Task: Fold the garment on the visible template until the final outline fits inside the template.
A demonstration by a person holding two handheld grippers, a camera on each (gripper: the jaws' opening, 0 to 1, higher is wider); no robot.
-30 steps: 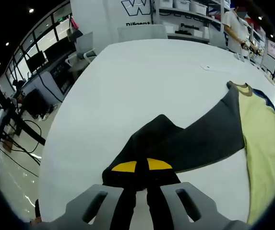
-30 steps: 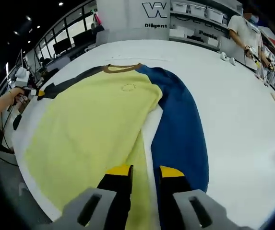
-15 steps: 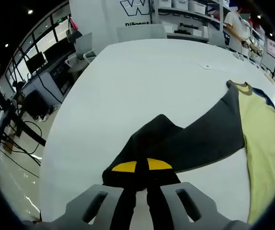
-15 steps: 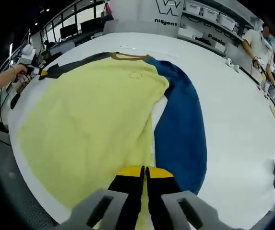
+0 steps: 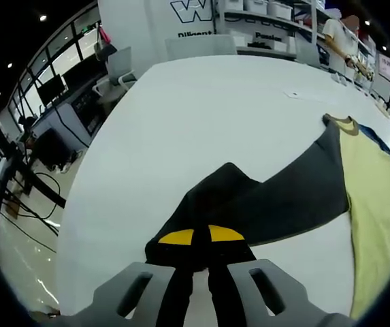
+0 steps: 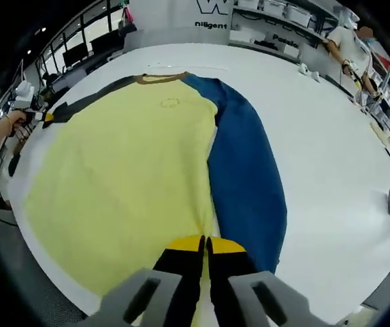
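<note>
A broad white table (image 5: 181, 136) carries the scene, its round top stretching away from both of my grippers toward shelving and a logo wall (image 6: 181, 17) at the back of the hall. Spread flat across it lies the garment (image 6: 123, 184), a long-sleeved shirt with a pale yellow body, a brown collar (image 6: 159, 78), one dark grey sleeve (image 5: 263, 197) and one blue sleeve (image 6: 246, 177).

In the right gripper view, the blue sleeve runs down alongside the yellow body, touching its edge, with the cuff end close to my jaws. My right gripper (image 6: 204, 244) sits at the seam where yellow hem meets blue sleeve, its yellow-tipped fingers pressed together; they appear to pinch the fabric there, though the cloth between the tips is too hidden to be sure.

In the left gripper view, the grey sleeve reaches out from the yellow body across bare white tabletop and ends bunched at my left gripper (image 5: 201, 236), whose fingers are closed tight on the cuff. That same gripper, held in a hand (image 6: 4, 129), shows small at the far edge of the table in the right gripper view.

A person in a white top (image 6: 344, 44) stands by the shelves beyond the table.
</note>
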